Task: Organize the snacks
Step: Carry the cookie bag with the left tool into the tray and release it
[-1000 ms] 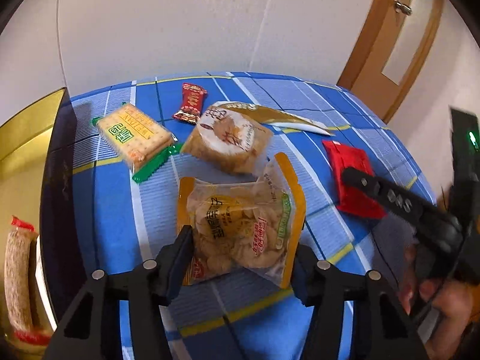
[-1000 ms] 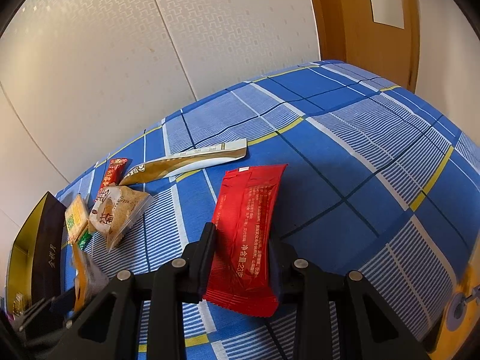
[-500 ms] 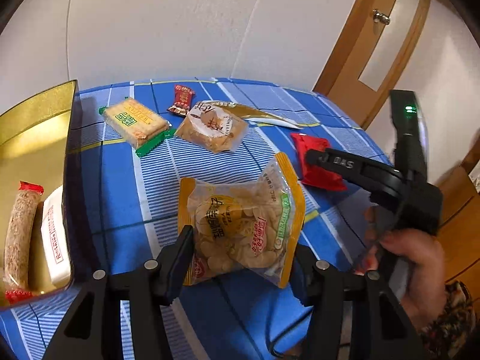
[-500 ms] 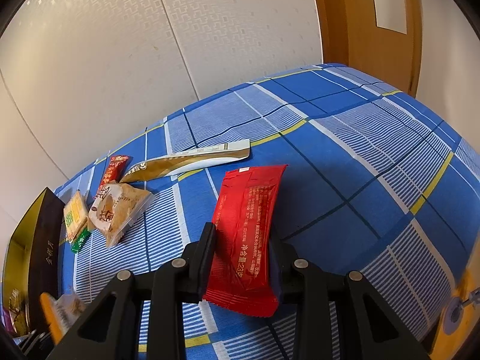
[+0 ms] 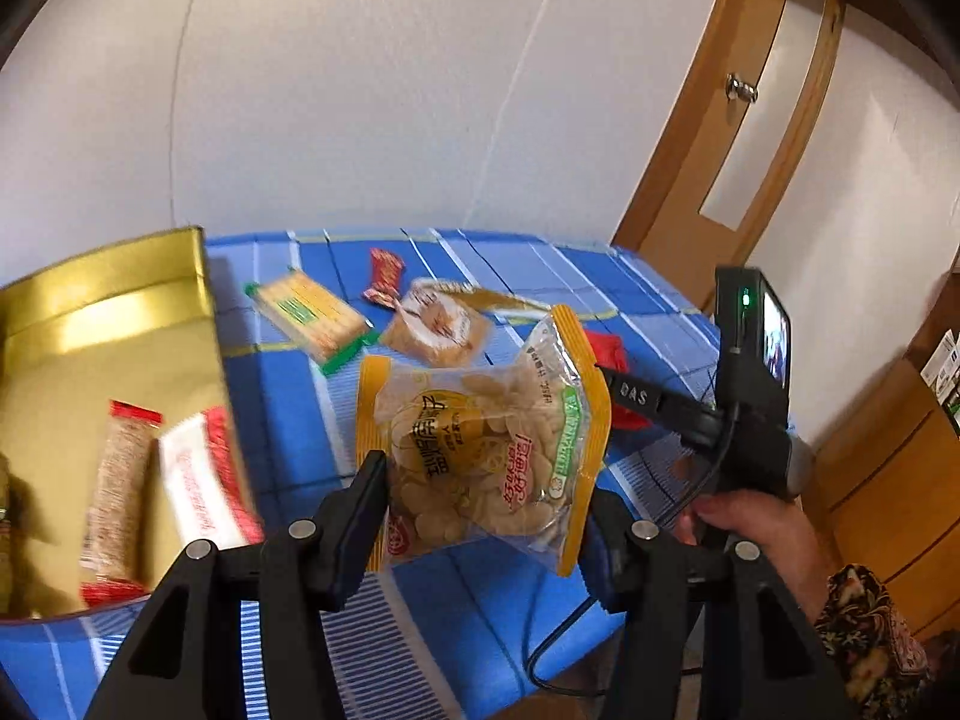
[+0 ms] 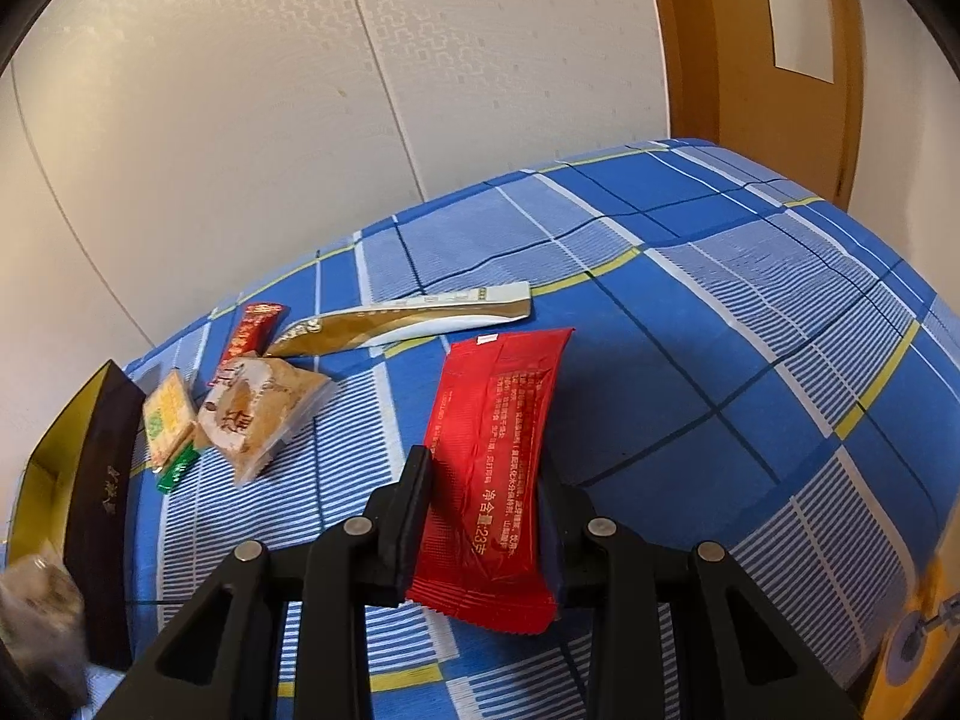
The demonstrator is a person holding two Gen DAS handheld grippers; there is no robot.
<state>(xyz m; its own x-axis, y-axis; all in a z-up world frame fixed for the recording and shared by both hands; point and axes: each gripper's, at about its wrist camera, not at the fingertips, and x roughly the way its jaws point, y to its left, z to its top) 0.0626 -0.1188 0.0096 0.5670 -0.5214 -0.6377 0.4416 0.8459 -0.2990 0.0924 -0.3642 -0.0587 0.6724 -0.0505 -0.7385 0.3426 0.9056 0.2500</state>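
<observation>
My left gripper (image 5: 483, 510) is shut on a clear bag of round crackers with orange edges (image 5: 480, 438) and holds it in the air above the blue checked table, right of the gold box (image 5: 120, 324). My right gripper (image 6: 486, 504) is shut on a red snack packet (image 6: 492, 456) that lies low over the cloth. The right gripper also shows in the left wrist view (image 5: 636, 396), partly behind the cracker bag.
The gold box holds a sesame bar (image 5: 117, 480) and a white-and-red packet (image 5: 201, 480). On the cloth lie a yellow cracker pack (image 6: 168, 414), a bun packet (image 6: 258, 408), a small red packet (image 6: 252, 330) and a long gold sachet (image 6: 408, 318). A wooden door (image 6: 780, 60) stands at the right.
My left gripper has lifted the cracker bag up and drawn back toward the left, so the gold box's inside comes into view. The right gripper has stayed on the red packet.
</observation>
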